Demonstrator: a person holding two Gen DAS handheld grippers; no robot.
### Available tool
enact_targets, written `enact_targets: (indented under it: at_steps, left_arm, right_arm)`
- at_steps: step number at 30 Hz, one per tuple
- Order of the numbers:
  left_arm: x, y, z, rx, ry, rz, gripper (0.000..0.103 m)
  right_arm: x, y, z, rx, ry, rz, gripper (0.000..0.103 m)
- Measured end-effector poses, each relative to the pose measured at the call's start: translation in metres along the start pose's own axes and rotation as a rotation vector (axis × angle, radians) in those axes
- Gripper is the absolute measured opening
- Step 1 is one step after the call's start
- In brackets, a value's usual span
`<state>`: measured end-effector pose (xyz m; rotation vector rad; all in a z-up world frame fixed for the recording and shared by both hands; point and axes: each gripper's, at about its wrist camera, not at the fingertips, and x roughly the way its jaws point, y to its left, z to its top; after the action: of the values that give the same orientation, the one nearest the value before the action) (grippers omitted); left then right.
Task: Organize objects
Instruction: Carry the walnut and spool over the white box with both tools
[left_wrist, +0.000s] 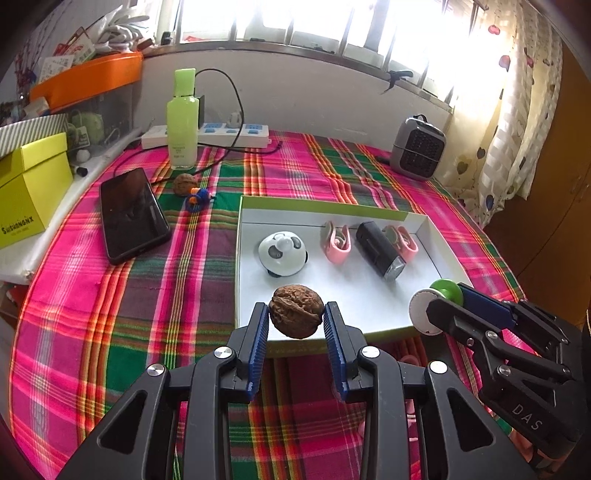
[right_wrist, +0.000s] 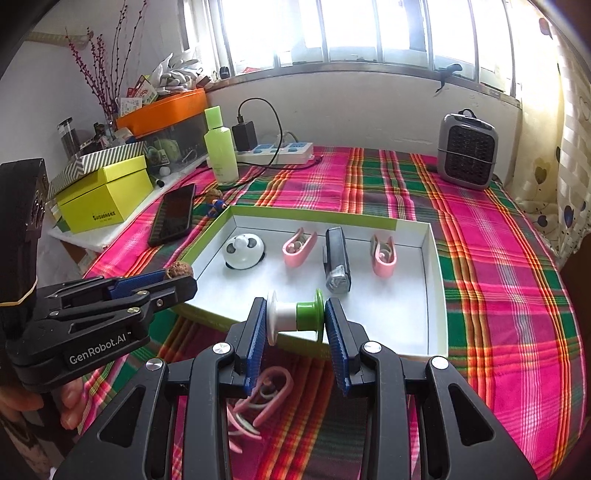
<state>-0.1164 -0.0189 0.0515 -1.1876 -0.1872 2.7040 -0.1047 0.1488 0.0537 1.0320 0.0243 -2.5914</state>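
Both jaws were found closed on objects: the left gripper clamped a walnut between its blue pads, and the right gripper clamped a white-and-green spool end to end, white flange against the left pad, green flange against the right. Each held object hung over the near edge of a shallow white tray with a green rim, the walnut at the tray's left near corner, the spool further right. Inside the tray, in a row, lay a white panda-faced dome, a pink clip, a black cylinder with a silver end and a second pink clip. Another pink item lay on the cloth beneath the right gripper, outside the tray. Left of the tray, on the plaid tablecloth, lay a dark phone; beyond it sat a second walnut touching a small blue-and-orange toy. Further back stood a green bottle upright in front of a white power strip with a black cable plugged in. A grey heater stood at the far right of the table. A yellow box sat at the left edge. Part of a hand was visible under the left gripper in the right wrist view.
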Motion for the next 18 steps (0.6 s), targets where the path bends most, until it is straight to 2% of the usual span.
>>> enact_targets:
  at_steps: [10, 18]
  left_arm:
    - [0.018, 0.003, 0.011, 0.006, 0.018, 0.015, 0.029]
    - [0.03, 0.003, 0.011, 0.016, 0.036, 0.019, 0.029]
  right_arm:
    - [0.026, 0.0, 0.013, -0.007, 0.035, 0.009, 0.033]
    - [0.044, -0.008, 0.022, 0.0, 0.057, 0.074, 0.033]
